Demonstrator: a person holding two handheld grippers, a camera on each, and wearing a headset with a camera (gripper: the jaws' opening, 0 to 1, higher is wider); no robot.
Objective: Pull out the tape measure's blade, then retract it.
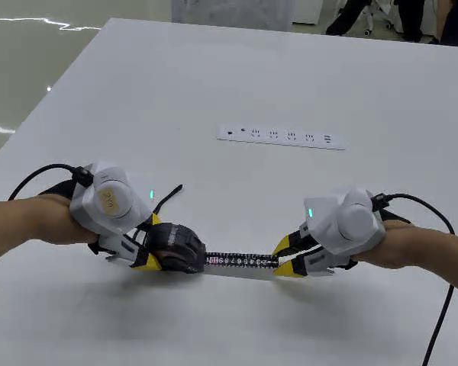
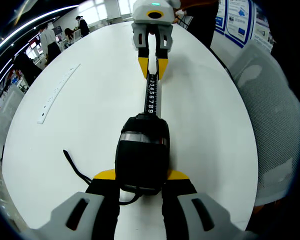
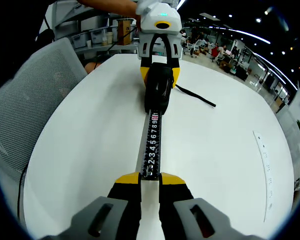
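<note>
The black tape measure [image 1: 176, 248] lies on the white table, and my left gripper [image 1: 143, 248] is shut on its case [image 2: 141, 152]. A short length of its blade [image 1: 240, 261] with printed numbers runs to the right. My right gripper [image 1: 284, 257] is shut on the blade's tip [image 3: 149, 172]. In the left gripper view the blade [image 2: 151, 95] stretches away to the right gripper [image 2: 151, 67]. In the right gripper view the case [image 3: 157, 87] sits at the far end, held by the left gripper [image 3: 158, 75]. A black wrist strap [image 3: 196, 96] trails from the case.
A white power strip [image 1: 280, 137] lies on the table beyond the grippers. The table [image 1: 214, 84] is wide and white. A grey mesh chair [image 3: 27, 100] stands beside the table edge. Cables [image 1: 443, 229] run from both grippers.
</note>
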